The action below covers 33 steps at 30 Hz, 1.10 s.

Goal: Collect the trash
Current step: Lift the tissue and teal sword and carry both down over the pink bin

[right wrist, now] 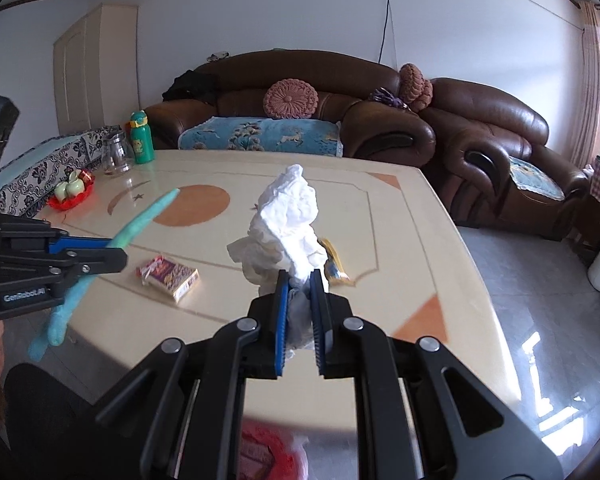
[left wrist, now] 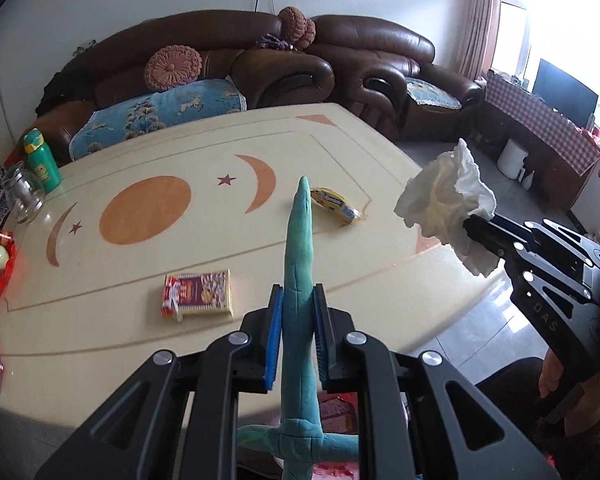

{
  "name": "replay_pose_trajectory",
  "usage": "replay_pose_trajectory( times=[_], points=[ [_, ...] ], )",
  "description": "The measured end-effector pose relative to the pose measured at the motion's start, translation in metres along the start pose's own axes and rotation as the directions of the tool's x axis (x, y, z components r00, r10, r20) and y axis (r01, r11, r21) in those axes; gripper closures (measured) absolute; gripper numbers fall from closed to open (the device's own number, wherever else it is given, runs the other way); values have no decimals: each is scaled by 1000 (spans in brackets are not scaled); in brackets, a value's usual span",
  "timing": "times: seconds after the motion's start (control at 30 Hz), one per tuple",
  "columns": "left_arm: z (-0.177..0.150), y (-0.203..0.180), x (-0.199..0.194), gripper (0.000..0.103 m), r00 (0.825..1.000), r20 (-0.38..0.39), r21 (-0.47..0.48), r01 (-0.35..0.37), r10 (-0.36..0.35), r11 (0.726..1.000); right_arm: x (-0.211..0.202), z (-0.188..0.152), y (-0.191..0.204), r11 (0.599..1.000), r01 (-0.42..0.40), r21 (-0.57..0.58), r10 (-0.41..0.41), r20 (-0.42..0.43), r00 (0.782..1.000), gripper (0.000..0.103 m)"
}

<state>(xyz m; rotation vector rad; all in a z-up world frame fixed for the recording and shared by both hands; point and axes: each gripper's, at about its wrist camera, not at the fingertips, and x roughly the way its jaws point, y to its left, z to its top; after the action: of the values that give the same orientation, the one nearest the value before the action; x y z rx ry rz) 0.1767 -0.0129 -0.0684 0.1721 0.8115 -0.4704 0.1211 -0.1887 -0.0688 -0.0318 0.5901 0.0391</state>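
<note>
Currently both tongs are loaded, above the desk's (left wrist: 340, 128) near edge. Your left tongs (left wrist: 297, 316) are clamped on one teal rubbery strip (left wrist: 300, 240), tip pointing up and away. Your right tongs (right wrist: 300, 292) are pinched on one crumpled white tissue (right wrist: 290, 220). Judged step: carrying to a bin; something red shows blurred below, cannot tell what. Next calls for lowering and releasing each piece. Remaining on the desk, left to right: one snack box (left wrist: 198, 293), one yellow wrapper (left wrist: 336, 205).
</note>
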Motion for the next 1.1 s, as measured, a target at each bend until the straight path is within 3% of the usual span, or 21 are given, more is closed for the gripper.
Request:
replay_pose_trajectory(
  times=[0.37, 0.77, 1.1],
  points=[
    [-60, -26, -22, 88, 998, -51, -71, 28, -31, 997, -47, -48, 11, 1000, 7, 18, -5, -81, 997, 91],
    [-114, -48, -9, 88, 993, -119, -93, -17, 6, 995, -53, -98, 34, 1000, -9, 15, 12, -190, 982, 91],
    [-163, -45, 16, 88, 976, -219, -129, -12, -16, 992, -41, -149, 48, 1000, -25, 15, 29, -310, 950, 91]
  ],
)
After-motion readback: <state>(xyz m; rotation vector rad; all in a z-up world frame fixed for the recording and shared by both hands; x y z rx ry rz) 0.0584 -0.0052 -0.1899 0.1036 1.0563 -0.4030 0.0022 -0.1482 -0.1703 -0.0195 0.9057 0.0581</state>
